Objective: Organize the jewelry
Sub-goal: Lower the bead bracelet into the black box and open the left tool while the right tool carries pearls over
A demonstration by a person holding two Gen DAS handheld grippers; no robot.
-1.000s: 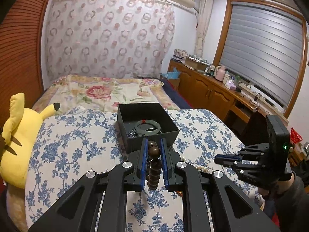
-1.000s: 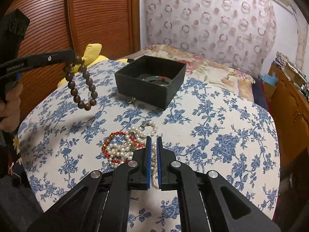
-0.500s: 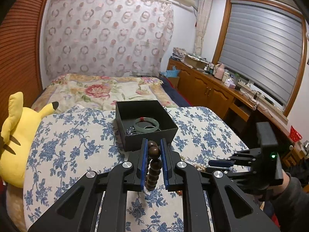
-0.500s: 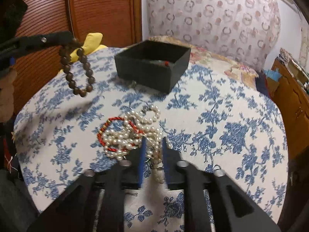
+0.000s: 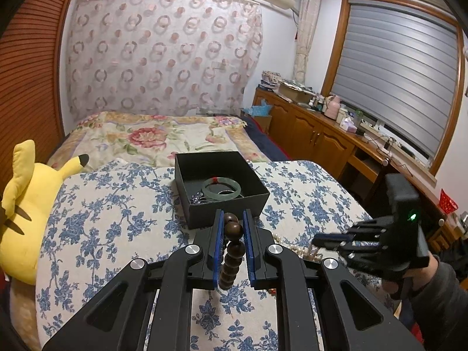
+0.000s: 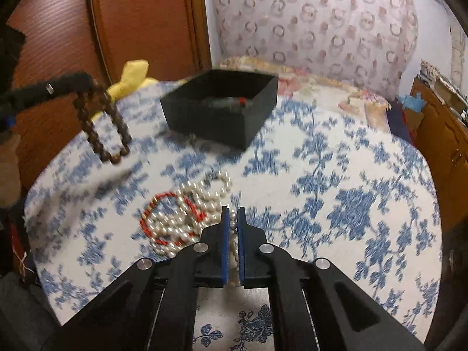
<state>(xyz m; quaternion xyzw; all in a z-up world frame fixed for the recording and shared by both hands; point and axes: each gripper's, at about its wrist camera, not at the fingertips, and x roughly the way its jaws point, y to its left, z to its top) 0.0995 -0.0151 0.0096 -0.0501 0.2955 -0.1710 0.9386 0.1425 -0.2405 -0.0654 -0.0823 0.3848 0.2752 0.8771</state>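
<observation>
A brown wooden bead bracelet (image 5: 233, 231) hangs between the pads of my left gripper (image 5: 233, 216), which is shut on it just short of the black box (image 5: 257, 204). Inside the box lie a green jade bangle (image 5: 222, 188) and some small silvery pieces. In the blurred right wrist view, my right gripper (image 6: 233, 213) has its jaws closing on a strand of the pearl necklace (image 6: 199, 196), with pearls pinched between the pads. A red bead bracelet (image 6: 152, 213) is tangled in the pearl pile. The wooden bracelet (image 6: 102, 128) dangles at the left there.
The blue-flowered cloth (image 5: 117, 219) covers the table. A yellow plush toy (image 5: 23, 210) leans at its left edge. A bed (image 5: 163, 137) lies behind the box, and wooden cabinets (image 5: 316, 140) run along the right wall. A sleeve (image 5: 438, 292) holds the right gripper.
The right gripper opened a little over the pearl pile, dipped toward it and closed on a strand. The left gripper kept still with the wooden bracelet.
</observation>
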